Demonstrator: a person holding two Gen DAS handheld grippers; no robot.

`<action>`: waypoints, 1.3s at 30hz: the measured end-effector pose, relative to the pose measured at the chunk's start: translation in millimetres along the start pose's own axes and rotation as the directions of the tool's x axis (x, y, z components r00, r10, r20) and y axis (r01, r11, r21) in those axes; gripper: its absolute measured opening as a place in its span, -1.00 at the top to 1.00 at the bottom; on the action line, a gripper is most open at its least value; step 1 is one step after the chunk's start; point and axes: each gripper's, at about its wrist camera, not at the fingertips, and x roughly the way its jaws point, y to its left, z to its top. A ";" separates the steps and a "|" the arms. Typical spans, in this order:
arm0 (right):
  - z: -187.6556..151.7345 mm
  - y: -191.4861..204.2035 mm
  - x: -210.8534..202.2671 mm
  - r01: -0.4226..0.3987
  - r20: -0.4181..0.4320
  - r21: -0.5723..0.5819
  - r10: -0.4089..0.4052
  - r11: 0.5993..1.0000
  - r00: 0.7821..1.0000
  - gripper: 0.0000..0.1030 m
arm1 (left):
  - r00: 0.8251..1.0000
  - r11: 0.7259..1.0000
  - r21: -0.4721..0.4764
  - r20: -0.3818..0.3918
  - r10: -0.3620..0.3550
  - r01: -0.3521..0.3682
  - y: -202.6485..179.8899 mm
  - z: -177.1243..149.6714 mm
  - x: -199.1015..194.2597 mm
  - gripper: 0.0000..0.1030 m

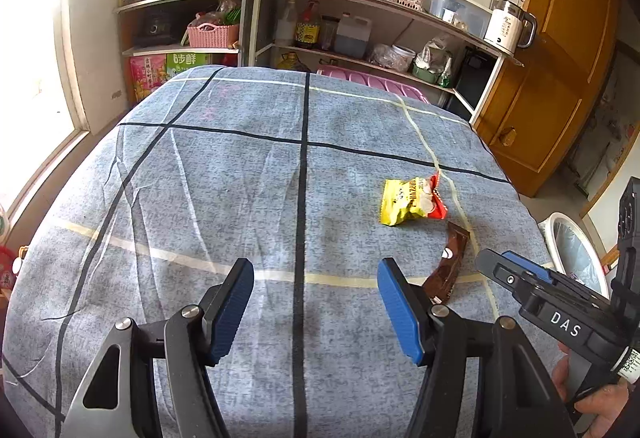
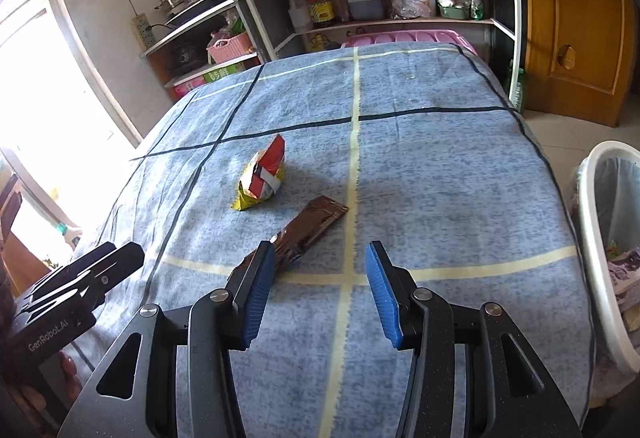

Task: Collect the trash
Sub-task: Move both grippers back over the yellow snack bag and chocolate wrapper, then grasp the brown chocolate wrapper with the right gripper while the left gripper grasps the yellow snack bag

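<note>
A yellow and red snack wrapper [image 1: 412, 200] lies on the blue checked tablecloth [image 1: 240, 178], right of centre; it also shows in the right wrist view [image 2: 262, 176]. A brown wrapper [image 1: 446, 266] lies just nearer, also in the right wrist view [image 2: 310, 232]. My left gripper [image 1: 316, 302] is open and empty above the cloth, left of the brown wrapper. My right gripper [image 2: 320, 284] is open and empty, its left finger [image 2: 256, 286] over the brown wrapper's near end. The right gripper shows at the right edge of the left wrist view [image 1: 516, 274]. A white trash bin [image 2: 608, 238] stands beside the table's right edge.
Metal shelves [image 1: 360, 22] with bottles, pots and a kettle [image 1: 508, 26] stand behind the table. A wooden door [image 1: 560, 58] is at the right, a bright window [image 1: 28, 78] at the left. A pink tub [image 2: 412, 38] sits behind the table's far edge.
</note>
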 end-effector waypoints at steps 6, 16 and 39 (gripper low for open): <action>2.3 19.8 20.0 0.018 -0.034 -0.047 -0.019 0.999 0.999 0.07 | 1.000 1.000 -0.022 -0.008 -0.001 0.001 17.0 0.4 2.9 -0.24; 2.4 11.6 19.8 0.095 -0.017 -0.048 -0.096 0.994 0.995 0.29 | 0.999 0.999 -0.012 -0.023 -0.032 0.032 14.9 9.5 14.4 -0.24; 5.9 -40.0 -11.0 0.102 0.046 0.024 -0.103 0.994 0.994 0.98 | 0.979 0.983 0.031 -0.109 -0.174 0.179 -45.8 45.1 66.4 -0.39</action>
